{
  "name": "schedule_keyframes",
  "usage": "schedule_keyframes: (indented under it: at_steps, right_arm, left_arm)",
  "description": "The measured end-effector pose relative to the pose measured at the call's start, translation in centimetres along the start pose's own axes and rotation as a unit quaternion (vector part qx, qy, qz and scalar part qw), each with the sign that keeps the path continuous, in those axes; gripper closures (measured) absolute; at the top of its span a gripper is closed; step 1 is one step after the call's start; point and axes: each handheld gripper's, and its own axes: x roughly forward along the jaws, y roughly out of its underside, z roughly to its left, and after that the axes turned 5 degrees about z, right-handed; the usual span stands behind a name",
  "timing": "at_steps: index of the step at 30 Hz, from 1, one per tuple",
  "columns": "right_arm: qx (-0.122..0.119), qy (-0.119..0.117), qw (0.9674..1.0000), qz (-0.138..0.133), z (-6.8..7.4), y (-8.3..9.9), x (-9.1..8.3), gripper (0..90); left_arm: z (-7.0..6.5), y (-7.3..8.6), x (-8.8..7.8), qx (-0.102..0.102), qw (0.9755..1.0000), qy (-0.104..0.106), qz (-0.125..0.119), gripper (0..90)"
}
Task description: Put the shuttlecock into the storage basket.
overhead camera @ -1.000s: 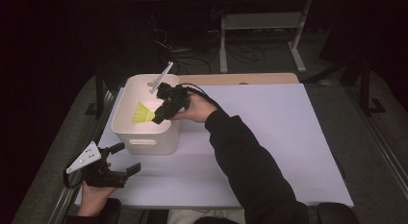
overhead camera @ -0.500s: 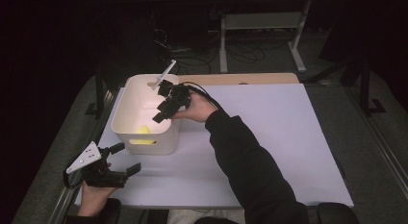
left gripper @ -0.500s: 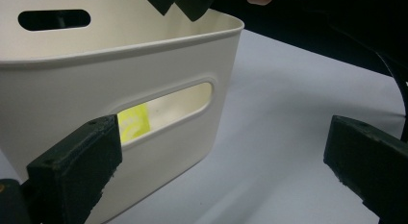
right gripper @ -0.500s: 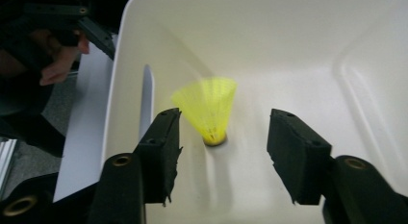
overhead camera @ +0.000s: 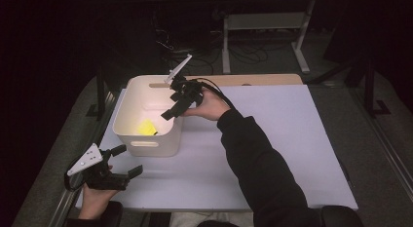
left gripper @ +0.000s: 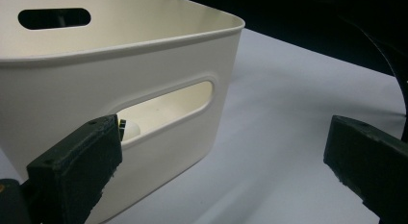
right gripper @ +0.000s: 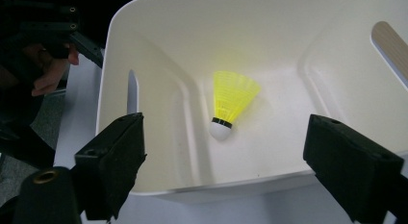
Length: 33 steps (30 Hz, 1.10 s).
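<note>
We are holding a gripper in each hand over a pale lilac, matte tabletop (overhead camera: 272,139). A cream plastic bin (overhead camera: 146,144) with smooth rounded corners and slot handles cut into its walls is sitting at the tabletop's left side. Inside it a shuttlecock (right gripper: 230,105) is lying on the bin floor near the wall closest to us; in the high view it is showing as a small yellow patch (overhead camera: 146,127). Its skirt is a bright yellow, ribbed, translucent plastic cone, its nose a rounded white cap with a thin black band where the two meet. In the right gripper view its long axis is running from the cap, lower left, up to the flared skirt, upper right, so the cap is pointing toward the bin's near rim.

We are keeping the right gripper (overhead camera: 171,107) just above the bin's right rim, angled down into it, its blocky black jaws standing wide apart and gripping nothing. The left gripper (overhead camera: 127,161) is hovering low over the tabletop just in front of the bin's near wall, its jaws also spread apart and empty, aimed at the handle slot (left gripper: 166,106), through which a sliver of the shuttlecock's cap is showing.
</note>
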Motion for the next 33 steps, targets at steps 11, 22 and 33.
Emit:
schedule_keyframes:
  at_steps: [11, 22, 33]
  right_arm:
    - [0.009, 0.012, 0.9997, -0.02, -0.4, 1.4, -1.9, 0.1]
    - [0.009, 0.034, 0.9988, -0.033, -0.4, 3.2, -3.4, 0.0]
    - [0.012, 0.041, 0.9978, -0.05, 0.0, 4.6, -4.7, 0.0]
  left_arm:
    - [0.0, 0.0, 0.0, -0.001, 1.0, 0.0, -0.001, 0.0]
    - [0.0, 0.0, 0.0, -0.003, 1.0, -0.002, 0.0, 0.0]
    - [0.0, 0.0, 0.1, -0.001, 1.0, -0.002, 0.002, 0.0]
